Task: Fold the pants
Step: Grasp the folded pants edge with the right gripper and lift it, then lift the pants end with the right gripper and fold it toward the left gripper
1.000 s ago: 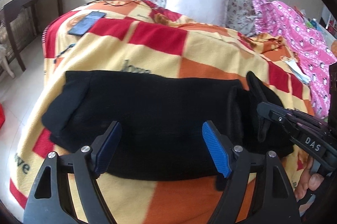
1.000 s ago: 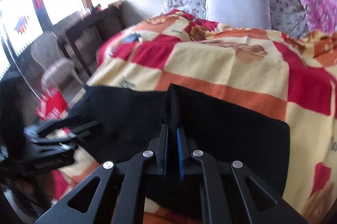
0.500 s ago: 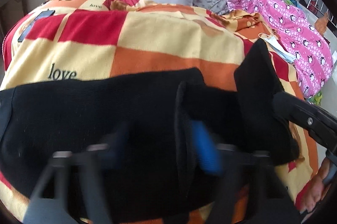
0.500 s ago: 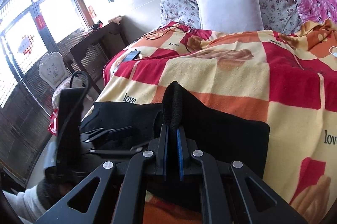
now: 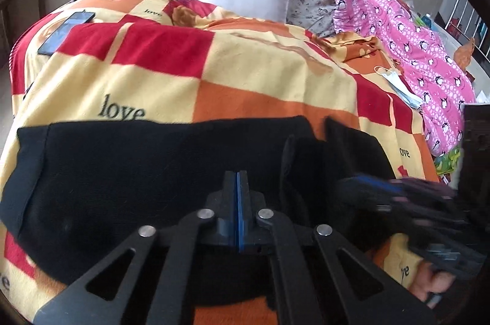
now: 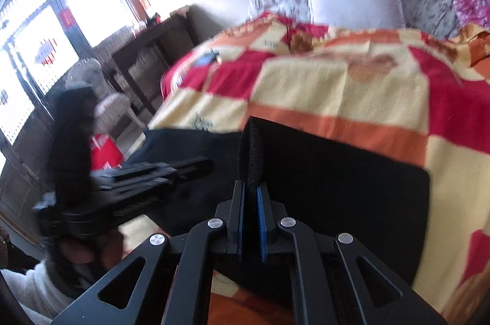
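Black pants (image 5: 147, 172) lie across the blanket's (image 5: 260, 80) near edge. My right gripper (image 6: 251, 196) pinches a raised fold; my left gripper (image 5: 238, 193) has just clamped shut (whether on cloth, unclear). Soft, limp knit: grip edges.

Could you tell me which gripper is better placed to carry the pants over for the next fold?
The right gripper: its fingers clamp a raised ridge of the black pants. The left gripper is shut with no cloth visible between its fingers.
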`<state>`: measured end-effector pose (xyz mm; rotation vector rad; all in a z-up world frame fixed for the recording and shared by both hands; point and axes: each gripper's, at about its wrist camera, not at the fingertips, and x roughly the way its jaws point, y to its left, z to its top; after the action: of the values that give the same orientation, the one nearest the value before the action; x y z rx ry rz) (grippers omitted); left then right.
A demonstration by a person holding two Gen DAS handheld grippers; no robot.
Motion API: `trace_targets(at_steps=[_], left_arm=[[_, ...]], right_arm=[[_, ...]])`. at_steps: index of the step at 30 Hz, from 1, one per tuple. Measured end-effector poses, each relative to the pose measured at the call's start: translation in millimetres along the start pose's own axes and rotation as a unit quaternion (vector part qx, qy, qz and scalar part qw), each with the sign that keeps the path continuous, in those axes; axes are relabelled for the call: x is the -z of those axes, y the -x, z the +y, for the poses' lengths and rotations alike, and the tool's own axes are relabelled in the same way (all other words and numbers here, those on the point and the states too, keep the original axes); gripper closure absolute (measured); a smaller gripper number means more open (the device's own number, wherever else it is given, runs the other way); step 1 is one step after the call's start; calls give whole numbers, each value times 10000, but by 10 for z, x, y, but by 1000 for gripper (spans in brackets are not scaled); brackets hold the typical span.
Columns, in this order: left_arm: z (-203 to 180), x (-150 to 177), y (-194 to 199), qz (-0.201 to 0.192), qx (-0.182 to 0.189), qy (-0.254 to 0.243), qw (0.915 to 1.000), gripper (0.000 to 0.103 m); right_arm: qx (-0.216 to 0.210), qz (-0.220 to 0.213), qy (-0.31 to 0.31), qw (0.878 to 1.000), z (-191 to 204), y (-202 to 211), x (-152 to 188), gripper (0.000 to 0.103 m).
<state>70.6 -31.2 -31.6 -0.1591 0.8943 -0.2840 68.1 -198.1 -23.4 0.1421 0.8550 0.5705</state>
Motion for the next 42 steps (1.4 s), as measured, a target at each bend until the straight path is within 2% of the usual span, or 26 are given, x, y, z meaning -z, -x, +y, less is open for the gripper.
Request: trace_targets(at_steps=[1,3,5,6,7,12,15,18,20,24,31,33,37,39,42], left_arm=[[23,13,29,-31,-38,35,10000,99],[97,46,108,-76,-134,127,9998,84],[187,85,203,-201,-257,246,9992,54],[221,102,247,-269,-315,269,9988,53],[237,112,273,-304,-361,278,9985,52],[365,189,408,-453,-675,355,9961,49],[417,232,481,-543,-892,353,9939,48],[464,273,547,-639,-1057,363,9917,45],[501,297,580,-684,-1130,385,9905,42],[570,329,619,-691,-1211,452,9892,40],[668,382,700,-726,-1178,645,9883,31],[693,399,718,-728,-1185,698,9878,29],[733,428,746,-701,-1197,763,9874,27],[770,456,772,-692,-1178,827,9872,26],[848,512,818,-692,-1162,974,9860,21]], right_arm=[[35,164,15,9999,6,-135,24,95],[1,281,-20,9996,9,-284,62,89],[-38,223,-39,9997,24,-281,71,84],[-127,207,-57,9997,33,-246,65,78],[-203,174,-57,9996,44,-196,57,77],[-227,-98,28,9997,97,75,25,77],[18,-177,57,9998,107,126,24,81],[258,-9,97,9996,88,12,46,85],[345,254,173,9989,124,-180,84,85],[439,326,423,9976,293,-276,101,81],[109,76,390,9992,412,-53,-25,79],[27,62,443,9990,479,-53,-47,70],[-85,154,551,9983,615,-170,-83,61],[-153,230,598,9978,683,-247,-99,50],[-273,366,702,9965,802,-388,-140,46]])
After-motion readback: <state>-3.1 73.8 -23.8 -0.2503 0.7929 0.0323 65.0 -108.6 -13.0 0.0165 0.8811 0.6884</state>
